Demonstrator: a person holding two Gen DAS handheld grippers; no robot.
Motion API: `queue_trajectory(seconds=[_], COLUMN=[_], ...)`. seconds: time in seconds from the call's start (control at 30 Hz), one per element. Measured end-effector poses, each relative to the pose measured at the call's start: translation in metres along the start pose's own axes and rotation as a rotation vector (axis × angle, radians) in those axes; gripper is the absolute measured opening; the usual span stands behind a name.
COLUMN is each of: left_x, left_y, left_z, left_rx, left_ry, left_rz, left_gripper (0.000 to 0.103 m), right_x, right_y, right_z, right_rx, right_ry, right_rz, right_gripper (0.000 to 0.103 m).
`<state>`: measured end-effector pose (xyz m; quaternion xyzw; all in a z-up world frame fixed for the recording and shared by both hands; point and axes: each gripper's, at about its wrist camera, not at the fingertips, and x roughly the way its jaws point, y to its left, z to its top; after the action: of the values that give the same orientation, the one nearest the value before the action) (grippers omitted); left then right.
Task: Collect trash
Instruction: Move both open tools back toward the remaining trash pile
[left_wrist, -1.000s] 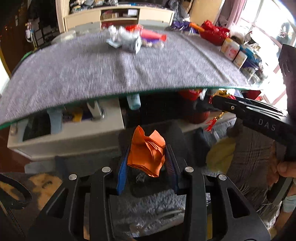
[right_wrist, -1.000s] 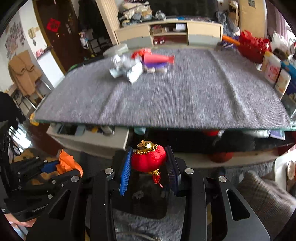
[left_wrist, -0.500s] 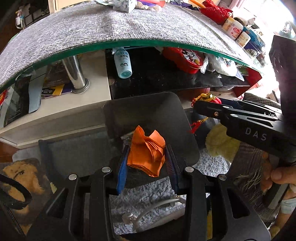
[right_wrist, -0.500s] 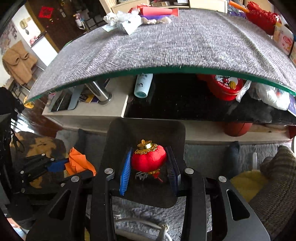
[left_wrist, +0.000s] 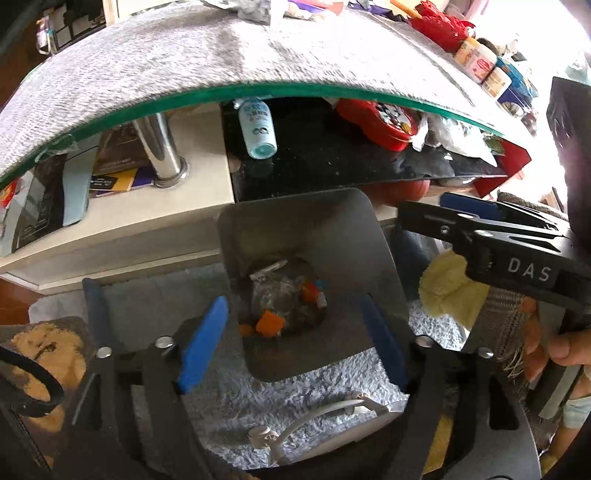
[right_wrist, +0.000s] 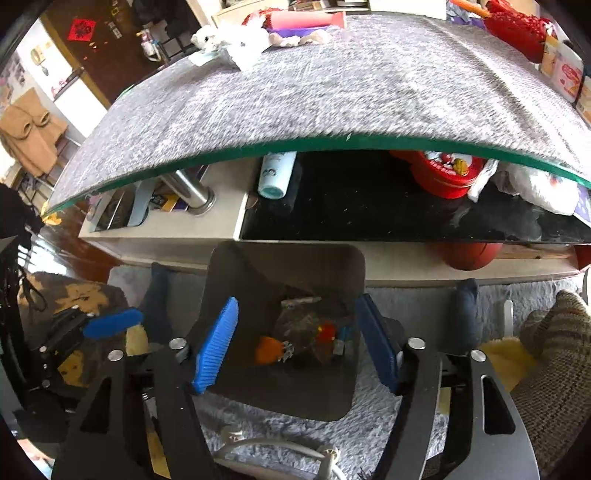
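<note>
A dark square trash bin (left_wrist: 354, 236) stands on the rug below the table edge; it also shows in the right wrist view (right_wrist: 288, 266). Inside lie the orange crumpled paper (left_wrist: 269, 323) (right_wrist: 269, 349), the red lantern ornament (right_wrist: 327, 332) and clear wrapping. My left gripper (left_wrist: 291, 339) is open and empty above the bin. My right gripper (right_wrist: 299, 343) is open and empty above the bin too; its side shows in the left wrist view (left_wrist: 480, 229). More trash (right_wrist: 240, 44) lies on the far side of the grey table mat (right_wrist: 332, 85).
A glass table edge (left_wrist: 295, 88) overhangs a lower shelf with a blue bottle (left_wrist: 256, 127), a red tin (left_wrist: 384, 122) and bags. A white cable (left_wrist: 317, 413) lies on the pale rug. Jars (left_wrist: 480, 62) stand at the table's right edge.
Both grippers have opened over the bin. The orange paper and the red lantern ornament have dropped from the jaws into the bin. Both cameras have moved closer over the bin.
</note>
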<state>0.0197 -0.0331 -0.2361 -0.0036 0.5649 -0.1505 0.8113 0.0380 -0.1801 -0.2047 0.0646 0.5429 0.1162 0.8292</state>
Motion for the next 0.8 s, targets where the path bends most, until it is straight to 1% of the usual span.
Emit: queue_trajectory(seconds=[0.13,0.2,0.3,0.43,0.6,0.8], left_x=[-0.013,-0.021,-0.038,-0.055,-0.075,-0.091], left_y=[0.002,0.003,0.006,0.01,0.022,0.04], left_z=[0.007,0.011,0.022,0.037,0.061,0.09], left_rx=[-0.004,-0.003,-0.009,-0.022,-0.039,-0.076], left_ry=[-0.028,-0.047,-0.086,-0.123,-0.167,-0.204], left_rz=[0.025,0.036,0.049,0.052,0.079,0.094], left_gripper=[0.087,0.091,0.095,0.095,0.095,0.095], right_x=[-0.01,-0.015,-0.025,-0.037,-0.054,-0.062], right_y=[-0.003,-0.004,-0.006,-0.008,-0.013,-0.014], right_z=[0.01,0.015,0.027,0.044,0.068,0.103], right_rx=[0.0,0.002,0.011,0.016,0.021,0.021], right_ry=[-0.024,-0.038,-0.062,-0.094,-0.145,-0.189], right_rz=[-0.029,-0.038,-0.039,-0.04,-0.048,-0.048], right_gripper=[0.081,0.089,0.09,0.09,0.09,0.09])
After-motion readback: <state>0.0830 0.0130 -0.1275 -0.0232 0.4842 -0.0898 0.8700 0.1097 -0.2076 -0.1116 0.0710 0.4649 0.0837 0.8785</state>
